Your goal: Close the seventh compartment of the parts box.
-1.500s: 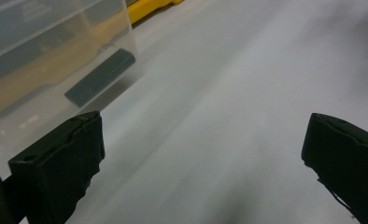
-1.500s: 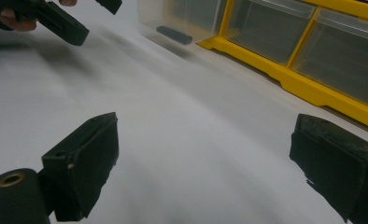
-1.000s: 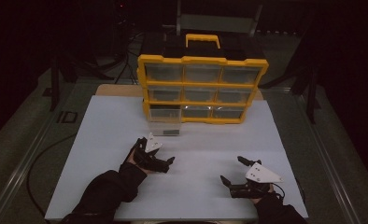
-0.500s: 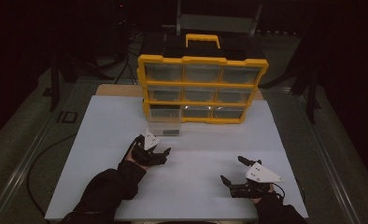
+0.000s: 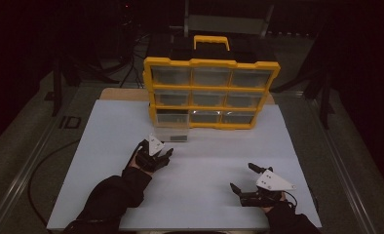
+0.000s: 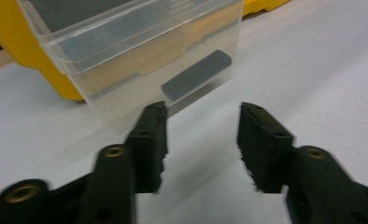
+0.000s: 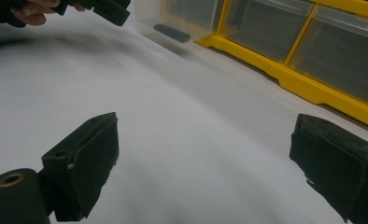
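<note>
The clear drawer (image 6: 140,60) stands pulled out of the bottom-left bay of the yellow organiser (image 5: 212,92) onto the white counter (image 5: 83,170), its front wall just ahead of the left gripper (image 6: 201,135). It looks like thin, stiff moulded plastic: light, smooth enough to slip under the pads, and likely to flex or crack if pinched hard at mid-wall. The dark grey handle strip (image 6: 196,74) low on its front is probably the surest hold, since it gives an edge to bite on; failing that, the top rim. The left gripper's fingers (image 6: 149,140) have just been closing and now stand at a moderate gap with nothing between them, close to the drawer's front but not touching it. The right gripper (image 7: 205,163) sits well apart near the counter's front edge, its fingers wide with bare counter between them. By count: one organiser with nine drawers in three rows of three (eight seated, one drawn out), one carry handle (image 5: 211,42) on top, and two grippers.
</note>
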Demonstrator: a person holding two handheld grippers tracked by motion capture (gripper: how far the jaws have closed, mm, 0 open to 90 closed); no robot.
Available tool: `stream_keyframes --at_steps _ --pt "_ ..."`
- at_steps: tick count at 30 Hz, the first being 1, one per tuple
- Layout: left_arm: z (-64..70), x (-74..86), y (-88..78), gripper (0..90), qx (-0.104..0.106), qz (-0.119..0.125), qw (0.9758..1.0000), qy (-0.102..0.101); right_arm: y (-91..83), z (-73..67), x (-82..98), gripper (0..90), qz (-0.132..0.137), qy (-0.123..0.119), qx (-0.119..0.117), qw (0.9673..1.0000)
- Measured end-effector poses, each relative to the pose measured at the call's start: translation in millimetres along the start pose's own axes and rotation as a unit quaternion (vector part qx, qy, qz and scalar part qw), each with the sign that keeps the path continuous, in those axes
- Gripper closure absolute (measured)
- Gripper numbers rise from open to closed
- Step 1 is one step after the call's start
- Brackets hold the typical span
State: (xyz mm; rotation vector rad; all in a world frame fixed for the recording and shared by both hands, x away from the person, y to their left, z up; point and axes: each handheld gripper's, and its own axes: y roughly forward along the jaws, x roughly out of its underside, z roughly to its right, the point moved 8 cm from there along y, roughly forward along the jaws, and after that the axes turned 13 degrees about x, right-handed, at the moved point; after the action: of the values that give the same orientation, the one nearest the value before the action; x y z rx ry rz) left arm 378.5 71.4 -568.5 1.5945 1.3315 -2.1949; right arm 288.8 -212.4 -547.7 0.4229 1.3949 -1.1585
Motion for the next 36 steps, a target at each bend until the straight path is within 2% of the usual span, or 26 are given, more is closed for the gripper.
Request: stream_keyframes --at_steps 10,12,16,18,36 --pt "-4.2 0.1 0.0 76.8 -0.005 0.0 1.0 0.0 -0.1 0.2 0.2 8.1 -0.001 0.002 0.001 1.0" --pt "-5.2 -0.3 0.0 78.1 -0.015 -0.001 0.9999 0.004 -0.1 0.1 0.2 8.2 -0.001 0.001 0.001 1.0" --pt "-8.2 -3.2 0.9 86.0 -0.014 0.003 0.9999 -0.003 0.0 0.4 0.3 8.2 -0.001 0.001 0.002 1.0" --pt "-8.5 -3.5 2.4 89.6 -0.009 -0.001 1.0 0.002 0.0 0.4 0.7 8.2 -0.002 0.0 0.001 1.0" --pt "-12.3 -8.0 13.6 90.0 0.01 -0.009 0.9999 0.009 0.1 1.0 0.9 8.1 -0.003 -0.002 0.004 1.0"
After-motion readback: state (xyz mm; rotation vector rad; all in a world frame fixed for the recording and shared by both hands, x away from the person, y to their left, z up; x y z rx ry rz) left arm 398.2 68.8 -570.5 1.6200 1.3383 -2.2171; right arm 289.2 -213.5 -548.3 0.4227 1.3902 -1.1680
